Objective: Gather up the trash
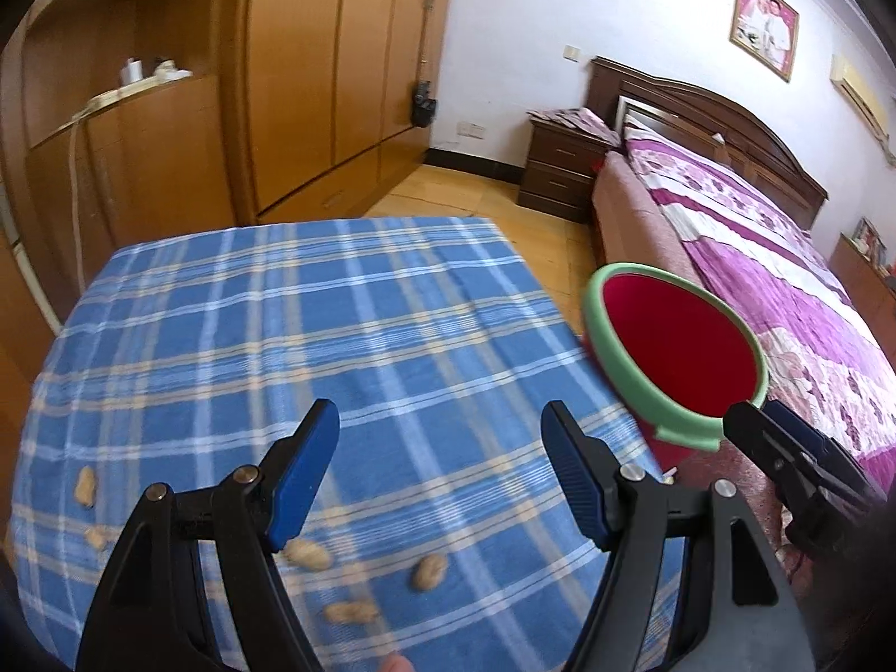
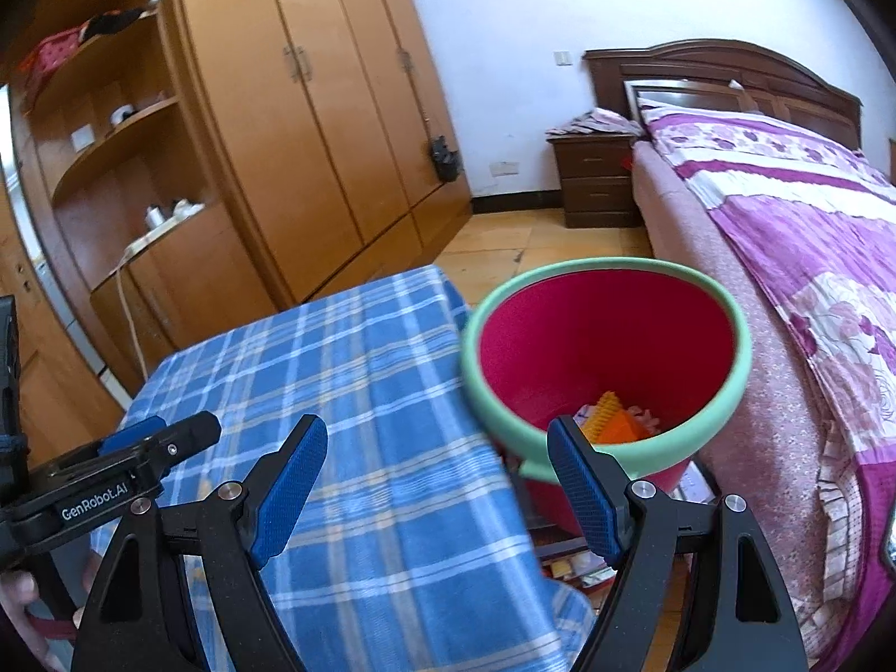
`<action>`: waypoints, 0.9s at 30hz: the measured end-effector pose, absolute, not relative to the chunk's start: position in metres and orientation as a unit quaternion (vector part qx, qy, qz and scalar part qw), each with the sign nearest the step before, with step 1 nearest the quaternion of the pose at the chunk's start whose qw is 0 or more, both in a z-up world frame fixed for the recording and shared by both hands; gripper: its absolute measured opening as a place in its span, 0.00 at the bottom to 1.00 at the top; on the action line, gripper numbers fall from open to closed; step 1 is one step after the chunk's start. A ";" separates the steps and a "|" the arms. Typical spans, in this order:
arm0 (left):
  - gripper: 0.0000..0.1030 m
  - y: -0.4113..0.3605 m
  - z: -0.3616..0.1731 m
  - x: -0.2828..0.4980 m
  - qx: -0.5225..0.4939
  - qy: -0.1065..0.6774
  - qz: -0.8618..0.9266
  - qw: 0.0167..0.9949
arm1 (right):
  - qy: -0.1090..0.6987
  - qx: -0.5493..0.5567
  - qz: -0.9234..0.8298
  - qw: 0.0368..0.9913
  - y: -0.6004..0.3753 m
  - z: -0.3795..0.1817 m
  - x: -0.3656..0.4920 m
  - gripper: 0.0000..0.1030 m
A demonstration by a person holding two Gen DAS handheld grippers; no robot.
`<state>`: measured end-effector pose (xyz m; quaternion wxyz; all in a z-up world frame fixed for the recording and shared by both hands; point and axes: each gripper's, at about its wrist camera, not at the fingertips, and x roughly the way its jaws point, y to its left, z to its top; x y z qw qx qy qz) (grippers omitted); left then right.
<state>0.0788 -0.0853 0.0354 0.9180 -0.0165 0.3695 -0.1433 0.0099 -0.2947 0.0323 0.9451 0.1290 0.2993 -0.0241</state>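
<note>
Bright even daylight, soft shadows. Strong fisheye bending, black vignette at corners. Motion blur smears worktop plaid and red bin rim; claw pads sharp.

Wardrobe, bed, nightstand

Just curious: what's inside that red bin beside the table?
In the red bin, something orange and pale scraps lie at the bottom. The near rim and a gripper finger hide the rest.
</note>
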 end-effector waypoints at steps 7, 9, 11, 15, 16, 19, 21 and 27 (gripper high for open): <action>0.72 -0.054 0.032 0.063 -0.028 0.358 -0.102 0.927 | 0.299 0.122 -0.010 0.946 -0.270 0.024 0.005 0.79; 0.72 -0.048 0.029 0.059 -0.027 0.356 -0.093 0.929 | 0.296 0.119 -0.010 0.948 -0.265 0.022 0.001 0.79; 0.72 -0.044 0.027 0.055 -0.028 0.353 -0.086 0.931 | 0.292 0.114 -0.012 0.950 -0.260 0.021 -0.001 0.79; 0.72 -0.036 0.022 0.048 -0.025 0.342 -0.069 0.937 | 0.285 0.103 -0.015 0.953 -0.252 0.018 -0.008 0.79; 0.72 -0.034 0.021 0.046 -0.024 0.340 -0.066 0.938 | 0.284 0.100 -0.014 0.954 -0.249 0.016 -0.010 0.79; 0.72 -0.029 0.018 0.041 -0.021 0.334 -0.056 0.941 | 0.282 0.095 -0.012 0.955 -0.244 0.013 -0.015 0.79; 0.72 -0.025 0.016 0.038 -0.022 0.332 -0.049 0.942 | 0.280 0.092 -0.010 0.955 -0.242 0.012 -0.017 0.79; 0.72 -0.017 0.010 0.031 -0.028 0.333 -0.038 0.942 | 0.273 0.090 -0.009 0.958 -0.238 0.011 -0.024 0.79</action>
